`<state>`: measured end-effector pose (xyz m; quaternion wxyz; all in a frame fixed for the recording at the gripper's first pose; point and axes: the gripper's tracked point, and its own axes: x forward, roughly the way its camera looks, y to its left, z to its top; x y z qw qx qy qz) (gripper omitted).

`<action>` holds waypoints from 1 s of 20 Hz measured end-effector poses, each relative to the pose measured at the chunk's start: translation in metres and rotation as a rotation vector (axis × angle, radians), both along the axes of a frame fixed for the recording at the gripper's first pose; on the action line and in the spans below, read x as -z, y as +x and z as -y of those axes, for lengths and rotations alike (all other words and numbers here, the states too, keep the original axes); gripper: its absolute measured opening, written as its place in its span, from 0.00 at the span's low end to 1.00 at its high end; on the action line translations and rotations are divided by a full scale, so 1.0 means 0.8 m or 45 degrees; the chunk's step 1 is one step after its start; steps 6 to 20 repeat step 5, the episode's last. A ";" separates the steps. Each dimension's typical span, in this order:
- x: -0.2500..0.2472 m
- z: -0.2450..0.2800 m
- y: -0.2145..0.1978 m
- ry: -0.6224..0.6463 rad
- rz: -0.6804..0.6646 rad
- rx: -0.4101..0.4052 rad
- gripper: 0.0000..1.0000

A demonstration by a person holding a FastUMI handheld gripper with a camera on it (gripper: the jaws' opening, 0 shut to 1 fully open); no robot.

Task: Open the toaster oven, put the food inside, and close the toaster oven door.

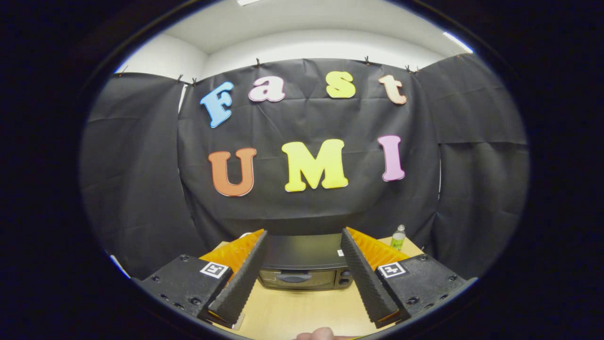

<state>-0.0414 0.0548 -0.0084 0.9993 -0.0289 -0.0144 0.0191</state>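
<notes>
The gripper (304, 264) is hovering with fingers spread wide and holding nothing, framing the closed toaster oven (304, 264) sitting farther along the table (302, 311).

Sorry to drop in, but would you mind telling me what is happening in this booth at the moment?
A person is holding a handheld claw above a wooden table, aimed at a toaster oven standing at the far side. Its two fingers are spread wide and hold nothing; the oven shows in the gap between them, further off. The oven door looks closed. A small green bottle stands beside the oven. A fingertip shows at the table's near edge. This fits either before opening or after closing.
</notes>
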 end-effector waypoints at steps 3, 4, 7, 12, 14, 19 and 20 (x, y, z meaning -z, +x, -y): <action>0.004 -0.003 0.003 0.007 -0.014 -0.005 1.00; 0.005 -0.003 0.003 0.008 -0.016 -0.005 1.00; 0.004 -0.005 0.005 0.008 -0.017 -0.007 1.00; 0.004 -0.005 0.005 0.008 -0.017 -0.007 1.00; 0.004 -0.005 0.005 0.008 -0.017 -0.007 1.00; 0.004 -0.005 0.005 0.008 -0.017 -0.007 1.00; 0.004 -0.005 0.005 0.008 -0.017 -0.007 1.00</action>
